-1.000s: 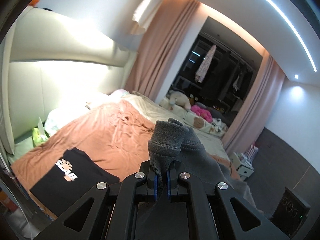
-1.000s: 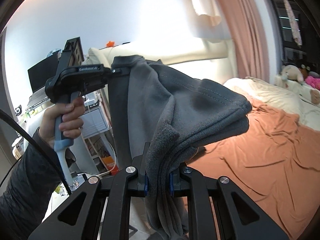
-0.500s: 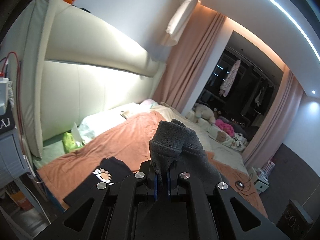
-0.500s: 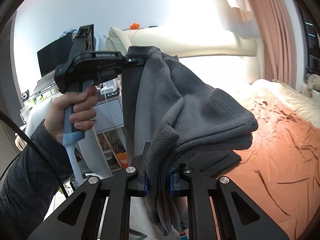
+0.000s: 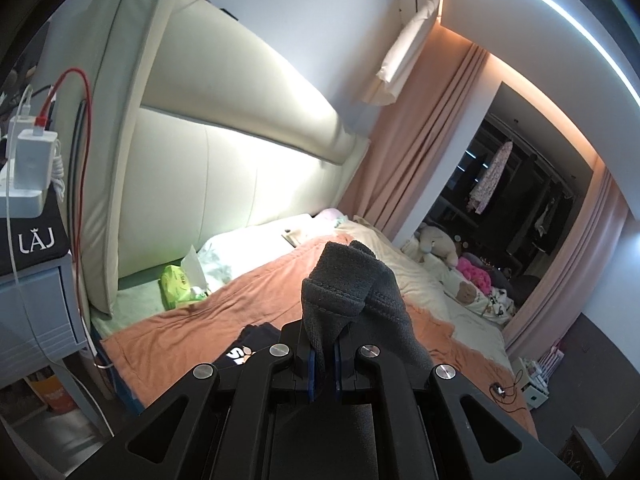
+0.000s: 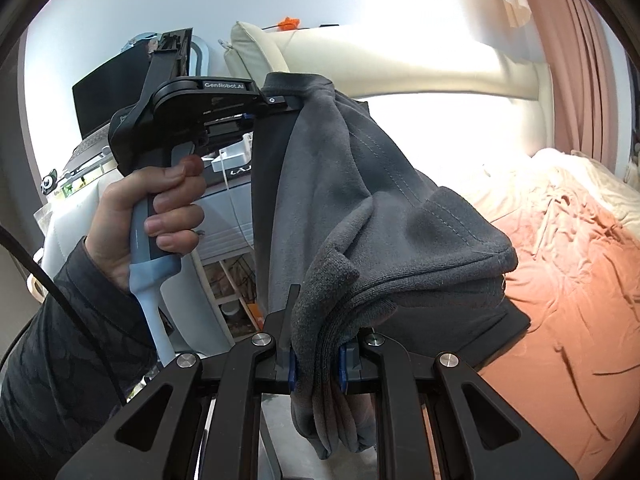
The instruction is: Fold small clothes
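Bed point(image 5: 168, 344), orange sheet point(image 5: 256, 300), black shirt point(image 5: 248, 344)

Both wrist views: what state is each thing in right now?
Left gripper: shut on the grey garment.
Right gripper: shut on the grey garment.
Grey garment: bunched, held in the air between both grippers.
Black T-shirt: lying flat on the bed.
Orange sheet: spread out, wrinkled.
Tissue pack: open, one tissue sticking up.
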### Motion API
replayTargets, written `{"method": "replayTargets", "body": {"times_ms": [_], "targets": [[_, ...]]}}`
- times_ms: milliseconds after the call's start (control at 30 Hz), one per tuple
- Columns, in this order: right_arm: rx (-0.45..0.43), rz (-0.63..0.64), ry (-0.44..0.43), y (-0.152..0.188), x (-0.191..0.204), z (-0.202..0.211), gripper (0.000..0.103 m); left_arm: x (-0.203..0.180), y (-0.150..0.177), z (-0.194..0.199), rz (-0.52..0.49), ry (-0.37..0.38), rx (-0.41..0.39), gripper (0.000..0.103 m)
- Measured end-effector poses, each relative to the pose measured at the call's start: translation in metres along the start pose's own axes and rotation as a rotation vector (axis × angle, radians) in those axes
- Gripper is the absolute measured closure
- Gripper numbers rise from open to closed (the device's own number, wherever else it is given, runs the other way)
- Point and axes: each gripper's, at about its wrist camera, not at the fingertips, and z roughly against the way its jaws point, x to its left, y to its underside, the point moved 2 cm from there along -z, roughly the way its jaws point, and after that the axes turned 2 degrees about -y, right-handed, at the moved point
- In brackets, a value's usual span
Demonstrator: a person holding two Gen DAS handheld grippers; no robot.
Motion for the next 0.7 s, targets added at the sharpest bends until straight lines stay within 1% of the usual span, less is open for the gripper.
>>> {"method": "replayTargets", "body": {"times_ms": [100,200,267,333,433,700], "targets": [[-0.004,-0.018,0.0,0.001,-0.017,-0.002,0.092,0.005,0.0,-0.019,0.011,-0.002,-0.002,0.098],[-0.009,-0.03,0.014,0.002,-0.041,-0.006,0.092,0.014,0.0,-0.044,0.025,-0.023,0.019,0.098],[0.002,-0.054,0.018,0.003,-0.06,-0.01,0.092,0.02,0.001,-0.064,0.038,-0.036,0.032,0.098],[0.015,-0.065,0.033,0.007,-0.079,-0.017,0.092,0.023,0.004,-0.083,0.032,-0.055,0.037,0.098],[0.022,-0.095,0.048,0.011,-0.11,-0.022,0.092,0.024,0.009,-0.106,0.025,-0.064,0.053,0.098],[0.034,-0.149,0.066,0.025,-0.187,-0.011,0.092,0.03,0.022,-0.171,0.014,-0.079,0.111,0.098]]}}
